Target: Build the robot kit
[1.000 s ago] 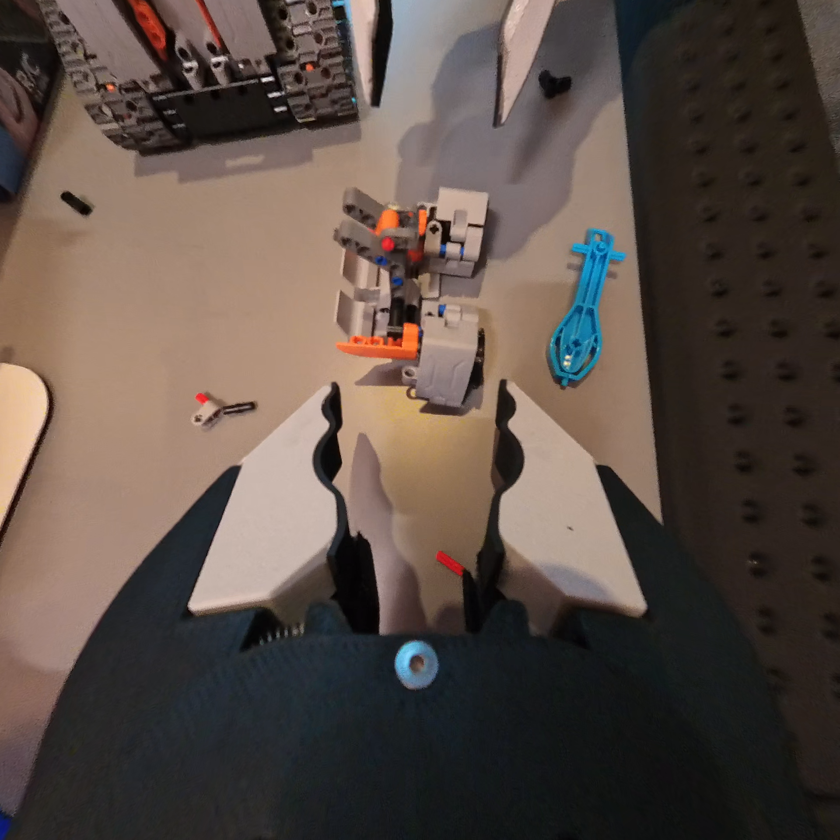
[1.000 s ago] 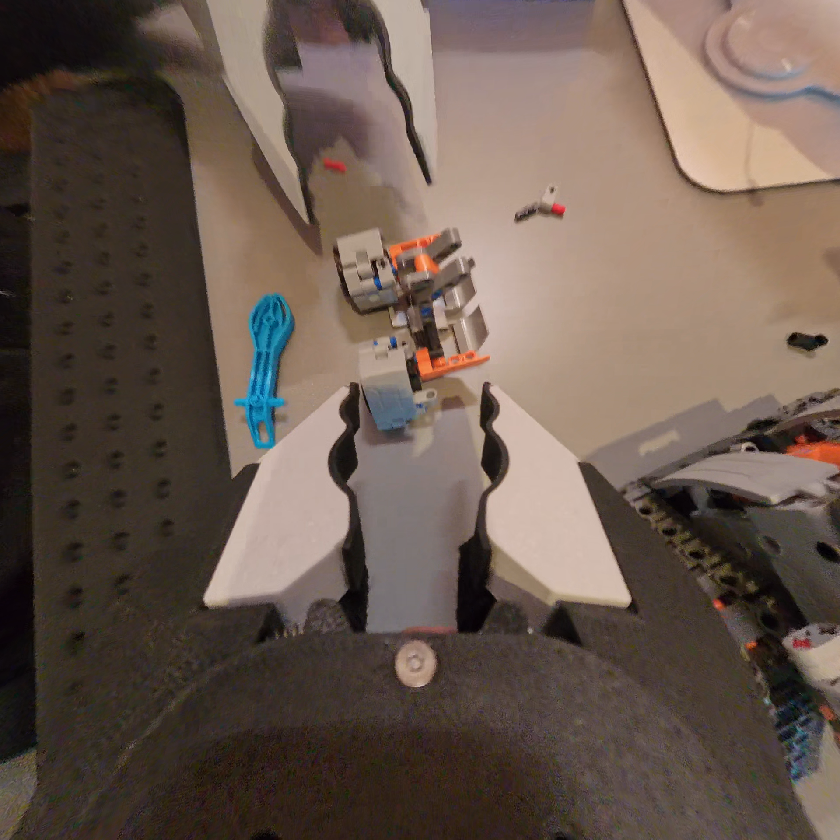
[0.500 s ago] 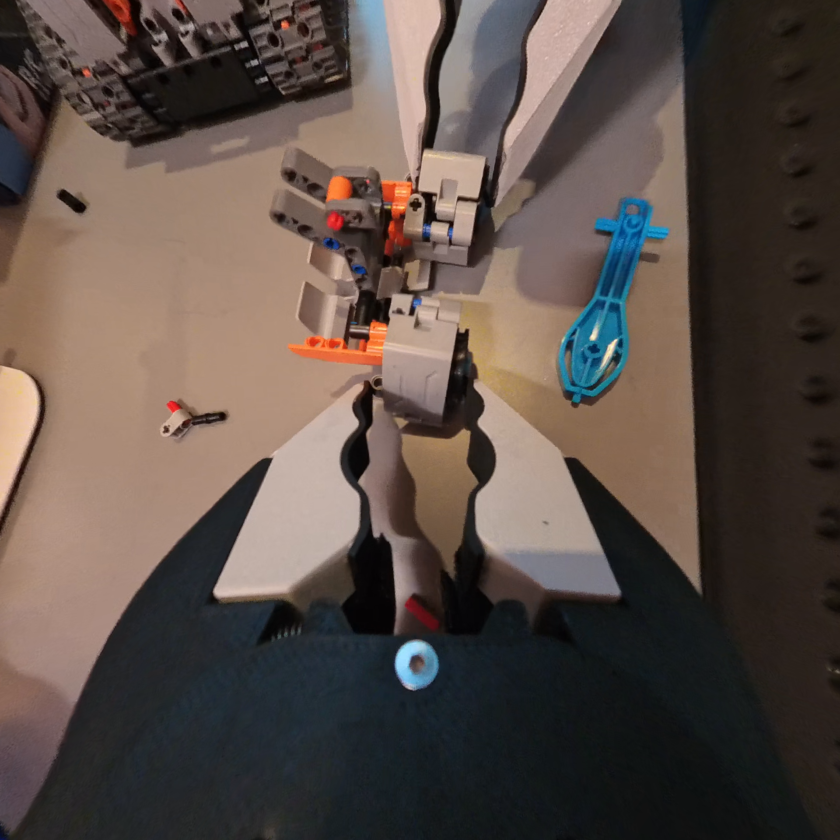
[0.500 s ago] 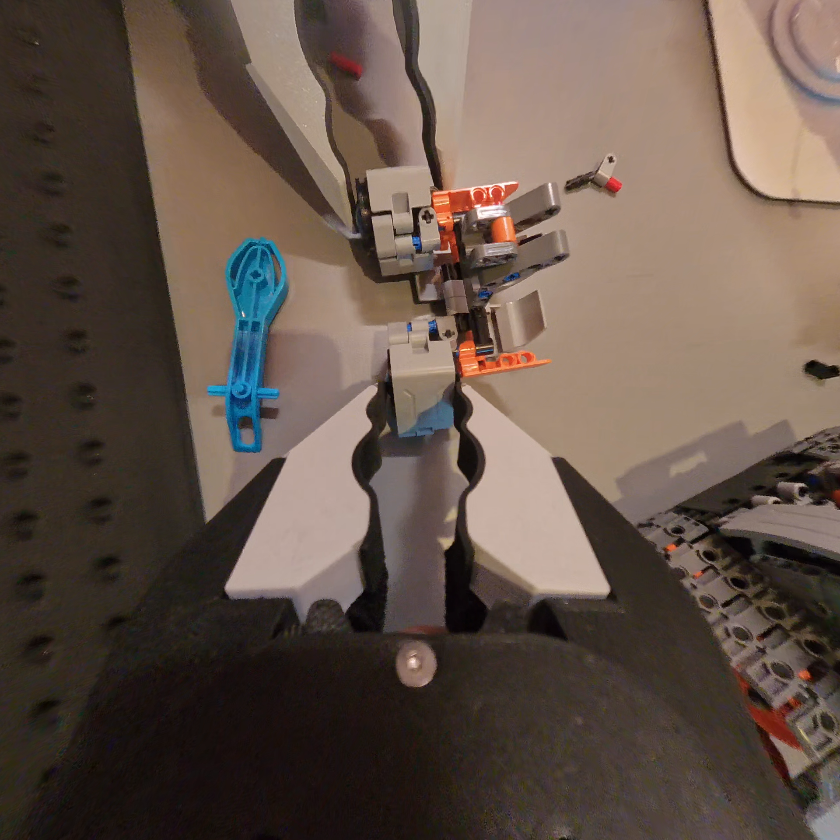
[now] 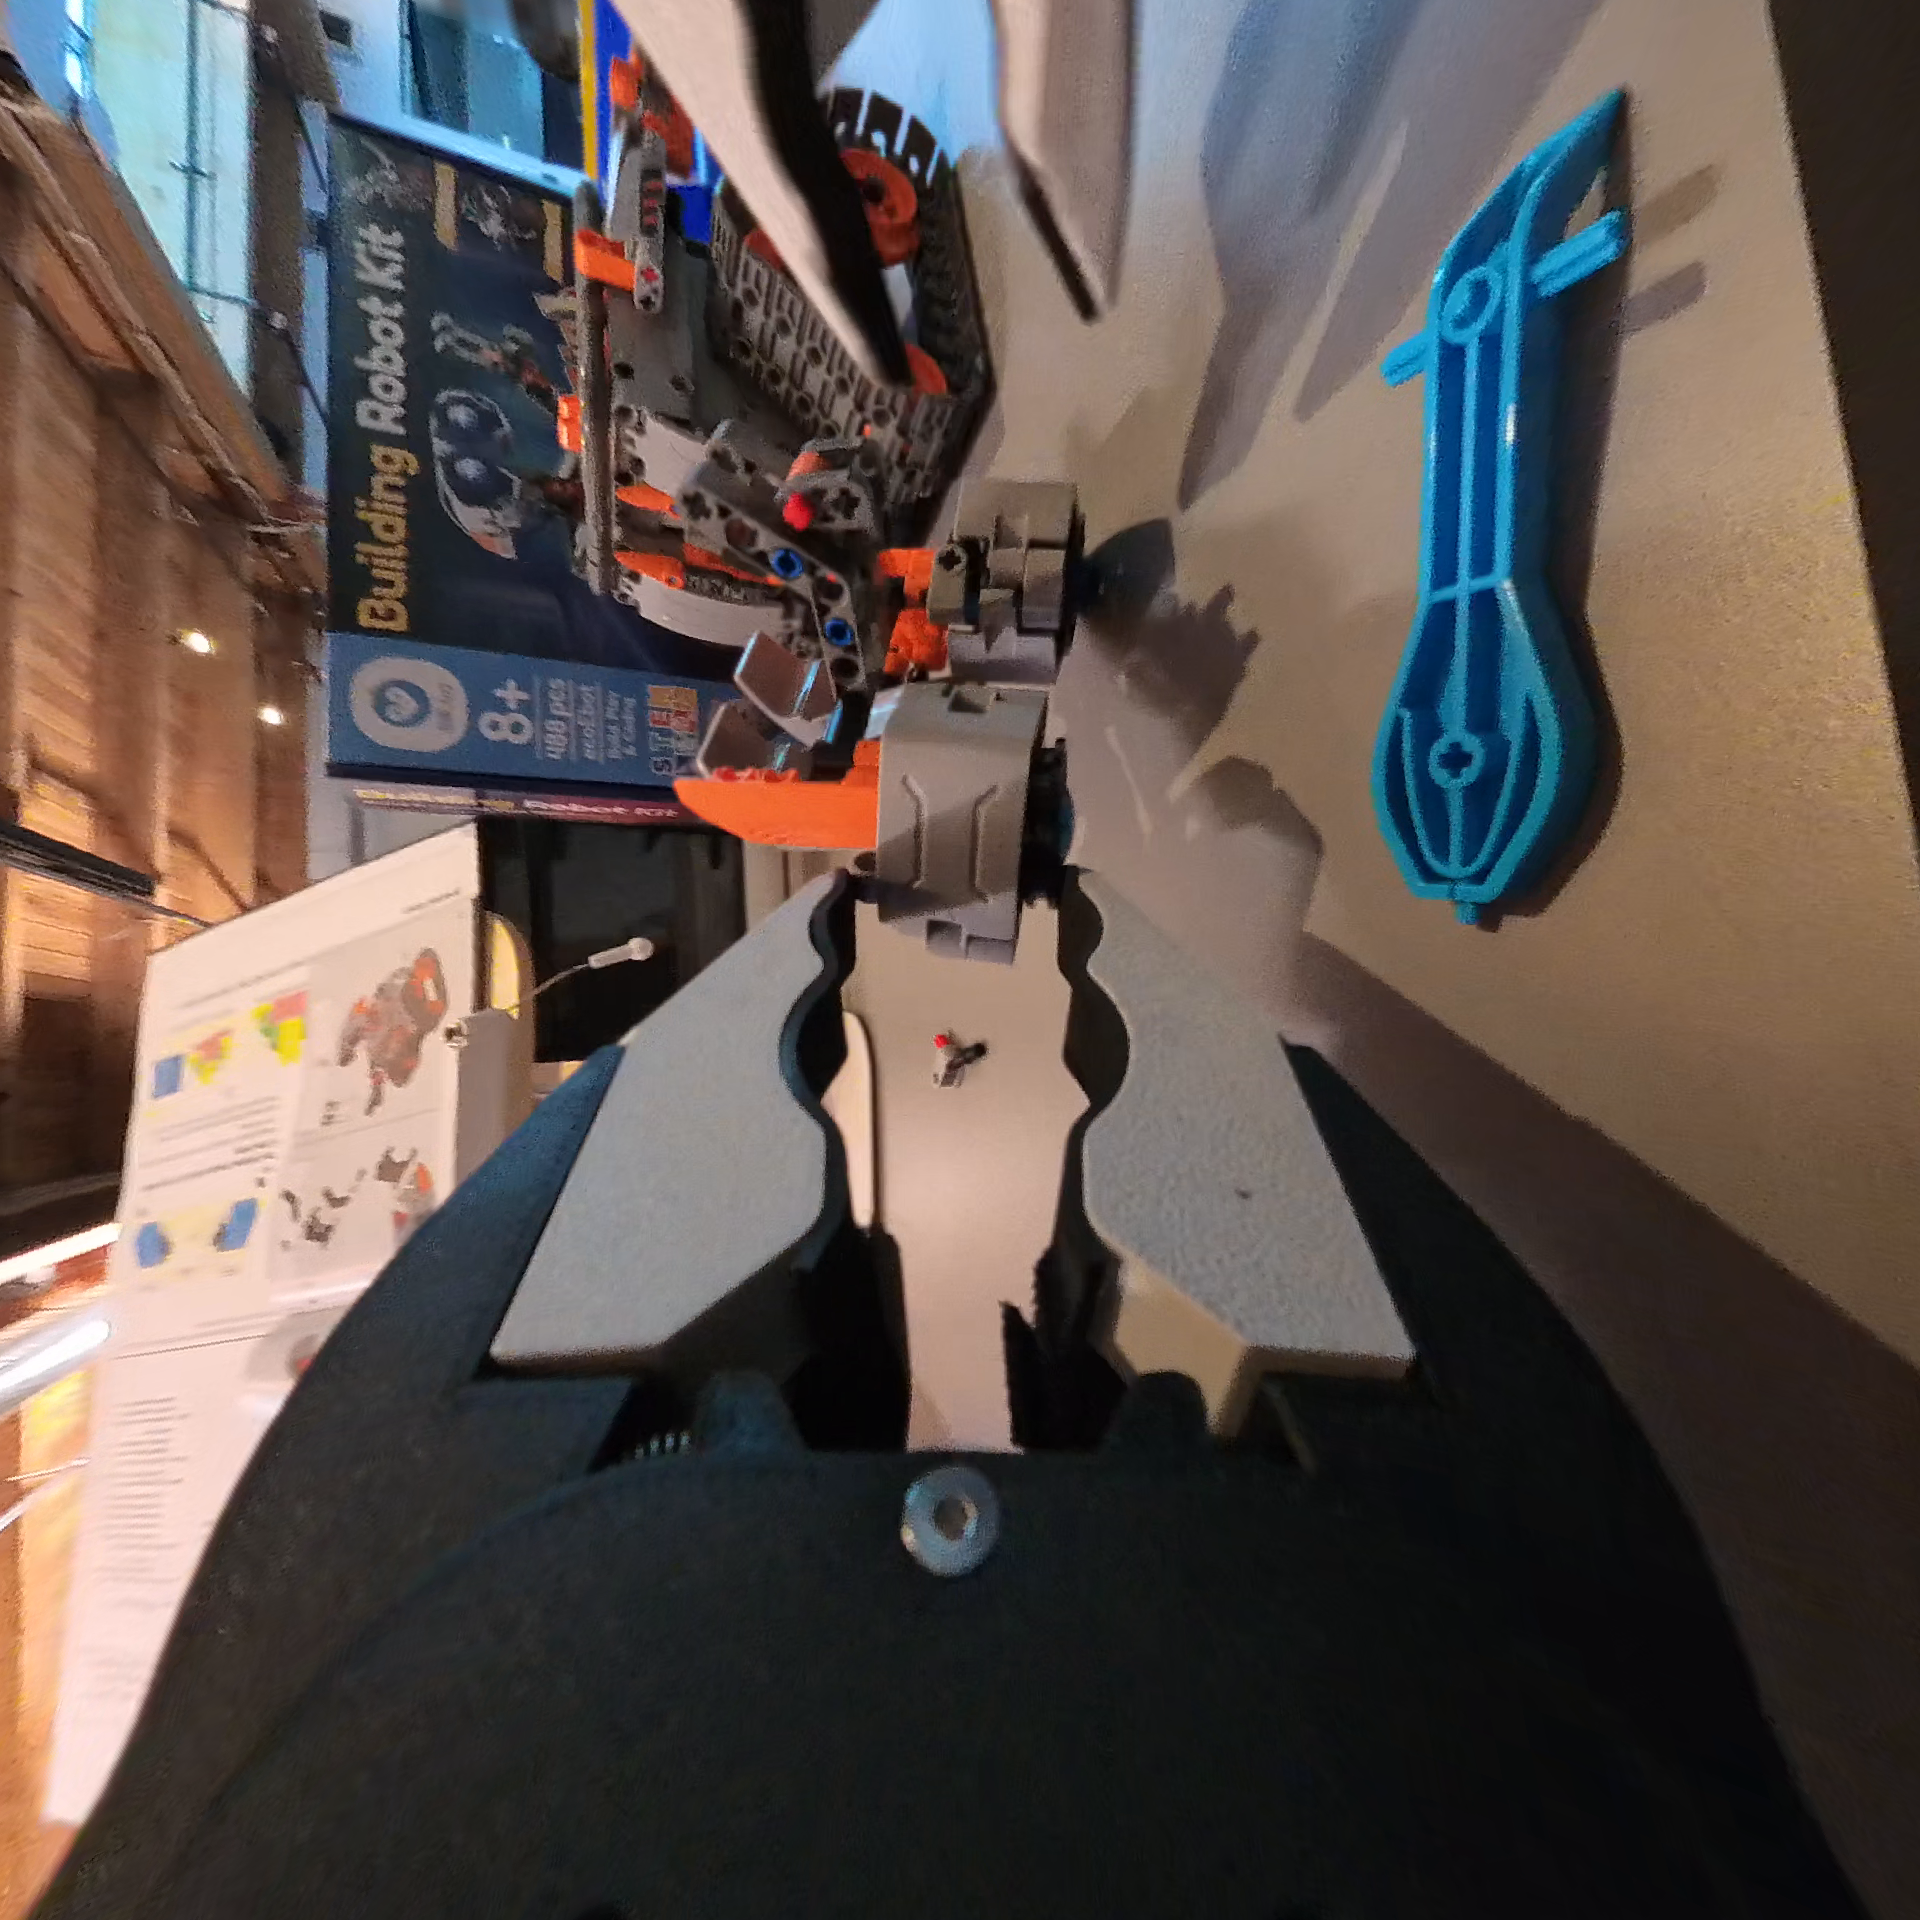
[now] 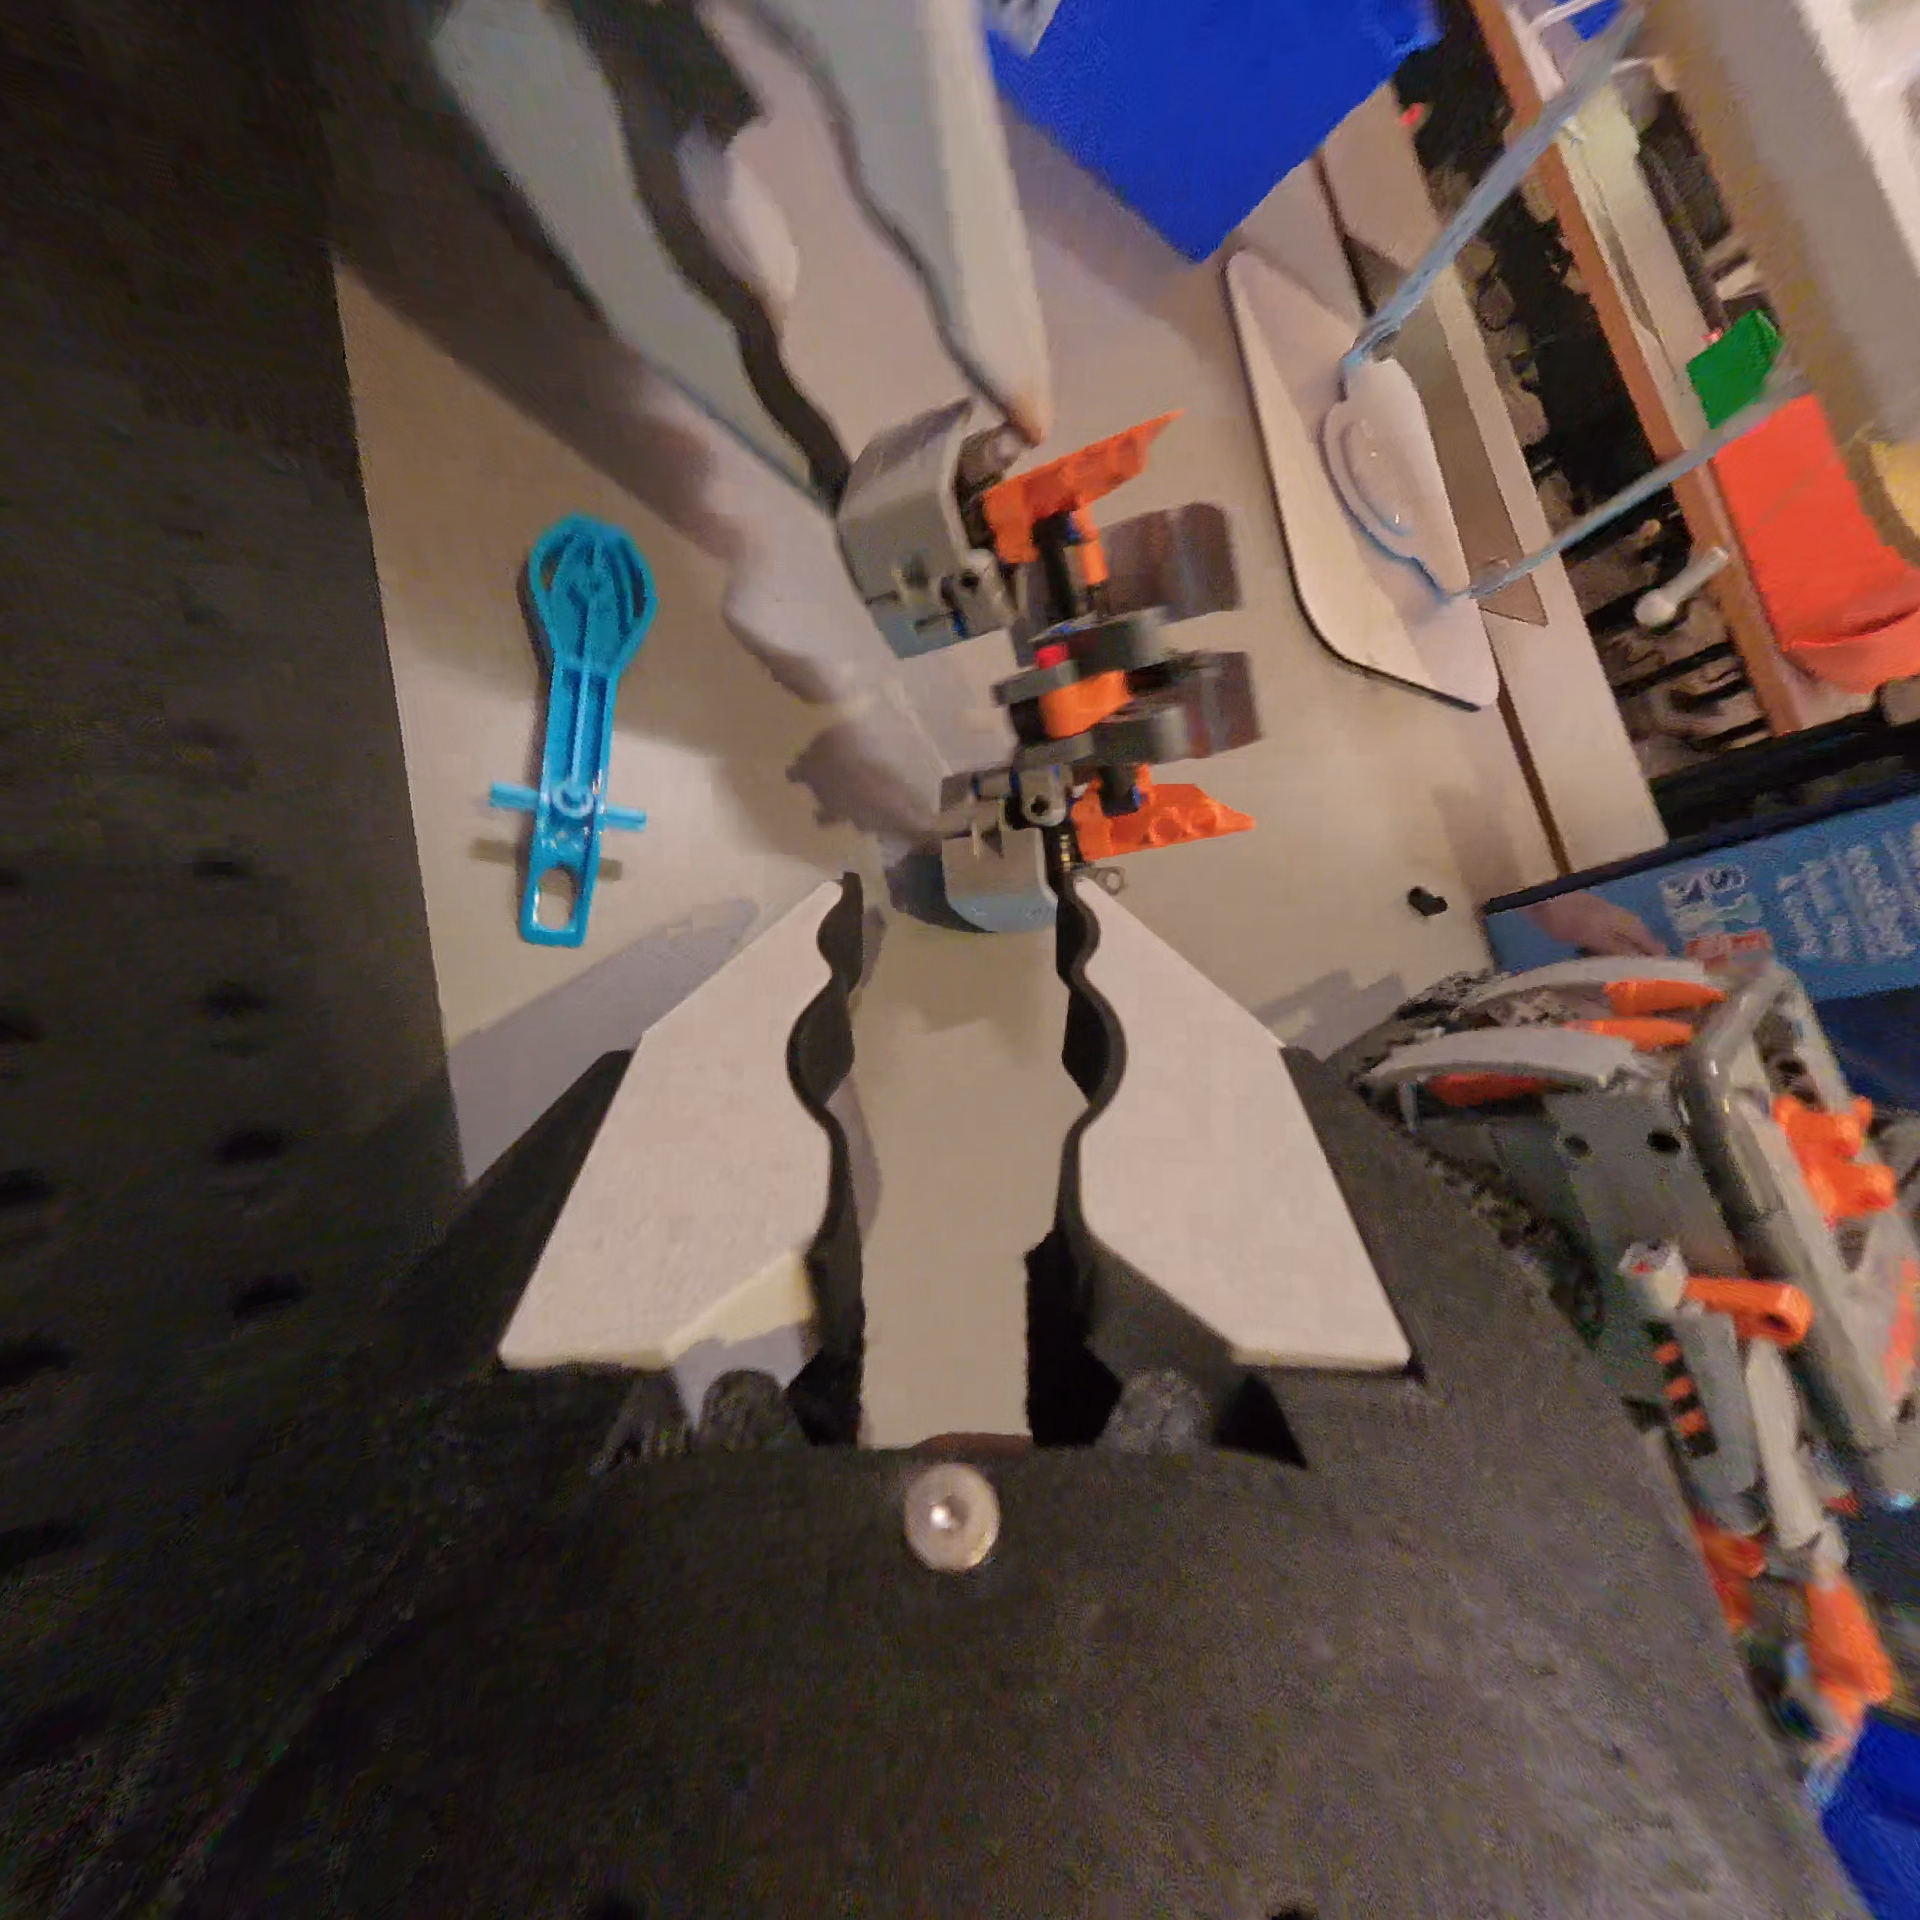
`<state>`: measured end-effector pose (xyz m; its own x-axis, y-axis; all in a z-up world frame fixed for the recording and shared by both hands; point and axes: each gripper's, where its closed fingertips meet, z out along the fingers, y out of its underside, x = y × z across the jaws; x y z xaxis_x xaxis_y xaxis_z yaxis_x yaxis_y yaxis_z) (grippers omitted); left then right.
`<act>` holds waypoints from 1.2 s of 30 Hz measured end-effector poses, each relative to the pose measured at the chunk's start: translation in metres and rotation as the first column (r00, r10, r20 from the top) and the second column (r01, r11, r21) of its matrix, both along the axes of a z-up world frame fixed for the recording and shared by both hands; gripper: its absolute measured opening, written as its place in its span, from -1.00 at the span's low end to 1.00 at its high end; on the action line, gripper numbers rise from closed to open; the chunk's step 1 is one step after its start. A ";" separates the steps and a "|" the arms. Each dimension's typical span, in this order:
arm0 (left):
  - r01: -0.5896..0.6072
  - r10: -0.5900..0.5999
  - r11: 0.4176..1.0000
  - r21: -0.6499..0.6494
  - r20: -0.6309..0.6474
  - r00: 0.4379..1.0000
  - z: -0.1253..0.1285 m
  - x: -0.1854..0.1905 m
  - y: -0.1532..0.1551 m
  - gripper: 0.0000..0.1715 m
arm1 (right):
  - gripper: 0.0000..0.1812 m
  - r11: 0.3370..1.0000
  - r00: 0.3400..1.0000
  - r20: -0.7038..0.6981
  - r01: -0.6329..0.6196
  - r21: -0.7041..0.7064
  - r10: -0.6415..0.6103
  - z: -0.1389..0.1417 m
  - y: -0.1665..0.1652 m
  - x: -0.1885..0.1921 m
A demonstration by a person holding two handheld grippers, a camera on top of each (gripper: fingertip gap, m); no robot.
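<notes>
A grey and orange brick assembly (image 5: 831, 665) hangs between my two grippers above the grey table (image 5: 1299, 520). My left gripper (image 5: 956, 894) is shut on the grey block at one end (image 5: 956, 821). My right gripper (image 6: 956, 894) is shut on the grey block at the other end (image 6: 992, 883). In the right wrist view the assembly (image 6: 1101, 675) runs away from me to the left gripper's fingers (image 6: 831, 260), which pinch the far block (image 6: 904, 551). The right gripper's fingers (image 5: 790, 156) show blurred at the top of the left wrist view.
A blue plastic tool (image 5: 1486, 582) (image 6: 577, 727) lies on the table beside a black dimpled mat (image 6: 156, 935). A larger tracked brick model (image 6: 1662, 1195) (image 5: 790, 343), a kit box (image 5: 447, 520), an instruction sheet (image 5: 260, 1143), a small loose pin (image 5: 951, 1055) and a white board (image 6: 1371, 520) are nearby. About 9 cm separates my left fingertips from my right.
Both grippers moved in from opposite sides, shut on the two end blocks of the assembly and lifted it off the table. Both views have tilted sharply.
</notes>
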<state>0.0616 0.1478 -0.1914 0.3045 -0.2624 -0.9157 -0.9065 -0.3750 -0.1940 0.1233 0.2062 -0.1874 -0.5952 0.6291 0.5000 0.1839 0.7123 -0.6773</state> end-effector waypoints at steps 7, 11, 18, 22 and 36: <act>0.008 -0.011 1.000 -0.012 -0.214 0.977 0.009 -0.002 0.005 -0.57 | -0.41 0.934 0.990 0.110 0.115 -0.338 -0.082 0.041 -0.003 -0.005; 0.030 -0.035 0.999 -0.019 -0.321 0.946 0.016 0.003 0.010 -0.57 | -0.38 0.888 0.961 0.247 0.218 -0.404 -0.123 0.029 -0.006 -0.020; 0.071 -0.085 0.996 -0.050 -0.388 0.918 0.021 0.008 0.014 -0.57 | -0.73 0.841 0.939 0.308 0.285 -0.459 -0.150 0.017 0.001 -0.035; 0.062 -0.069 0.998 -0.032 -0.371 0.926 0.024 0.004 0.019 -0.57 | -0.76 0.831 0.954 0.262 0.262 -0.490 -0.146 0.024 0.005 -0.039; -0.072 -0.027 0.971 0.226 0.408 0.912 0.076 -0.025 0.016 -0.14 | -0.78 0.328 0.999 -0.042 -0.051 -0.943 0.033 0.123 0.014 -0.028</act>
<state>0.0364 0.1638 -0.1155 0.6656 -0.0471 -0.7448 -0.7219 -0.2942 -0.6264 0.0955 0.2201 -0.0648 -0.6348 0.6588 -0.4037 0.1594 -0.3996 -0.9027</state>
